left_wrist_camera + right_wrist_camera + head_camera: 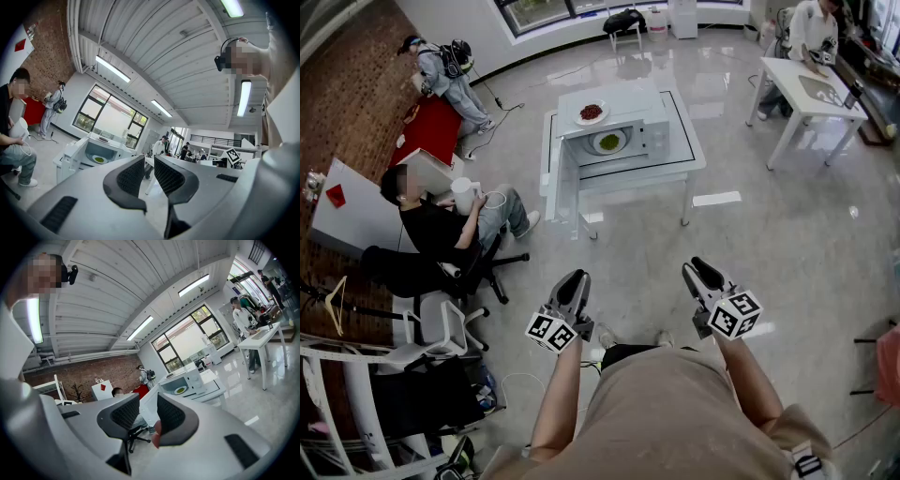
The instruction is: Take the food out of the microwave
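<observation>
The left gripper [577,277] is held level in front of the person's body, its black ribbed jaws a little apart with nothing between them. The right gripper [699,267] is beside it, its jaws spread wider and just as empty. Both point across the glossy grey floor [787,234] toward a white box-shaped microwave [630,99], which stands well away on a low white table [697,160]. The microwave's door [563,174] is swung open. Inside lies a white round plate of green food [608,142]. A second white plate with red food [592,112] rests on the microwave's top.
</observation>
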Motion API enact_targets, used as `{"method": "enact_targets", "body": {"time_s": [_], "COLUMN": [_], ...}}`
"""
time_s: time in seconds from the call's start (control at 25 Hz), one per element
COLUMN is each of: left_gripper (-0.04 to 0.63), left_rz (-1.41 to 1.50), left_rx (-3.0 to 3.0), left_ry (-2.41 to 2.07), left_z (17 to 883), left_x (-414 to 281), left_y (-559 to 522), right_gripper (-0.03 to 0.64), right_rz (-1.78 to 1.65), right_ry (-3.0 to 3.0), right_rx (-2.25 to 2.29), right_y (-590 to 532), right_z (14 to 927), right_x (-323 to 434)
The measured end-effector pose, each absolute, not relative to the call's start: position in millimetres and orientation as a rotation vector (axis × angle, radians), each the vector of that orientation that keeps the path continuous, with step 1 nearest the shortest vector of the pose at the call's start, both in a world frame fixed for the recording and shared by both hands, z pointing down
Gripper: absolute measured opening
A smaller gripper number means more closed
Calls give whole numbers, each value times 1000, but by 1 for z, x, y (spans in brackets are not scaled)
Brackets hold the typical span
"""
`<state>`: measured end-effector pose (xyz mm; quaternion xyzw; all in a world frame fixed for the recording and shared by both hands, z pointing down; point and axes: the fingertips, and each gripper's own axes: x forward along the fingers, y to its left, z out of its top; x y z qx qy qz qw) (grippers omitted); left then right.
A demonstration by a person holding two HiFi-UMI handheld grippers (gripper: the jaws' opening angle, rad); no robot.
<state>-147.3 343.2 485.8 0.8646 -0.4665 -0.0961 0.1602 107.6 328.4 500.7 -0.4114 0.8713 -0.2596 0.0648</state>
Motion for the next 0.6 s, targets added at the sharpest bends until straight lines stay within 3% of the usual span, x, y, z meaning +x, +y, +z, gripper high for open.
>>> {"method": "enact_targets", "body": {"time_s": [0.36, 0.6], "left_gripper": [52, 52], "left_rz": [-238, -226], "left_rx": [2489, 2504], "left_ry": [-1294, -1273], "left_z": [485, 483], "left_x": [-120, -111], "left_y": [340, 337], "right_gripper": [123, 140], "right_rz": [-805, -972], "right_ry": [2610, 2444], "right_rx": [-1232, -987], "right_y": [332, 336], "right_z": [507, 492], "right_x": [126, 130]}}
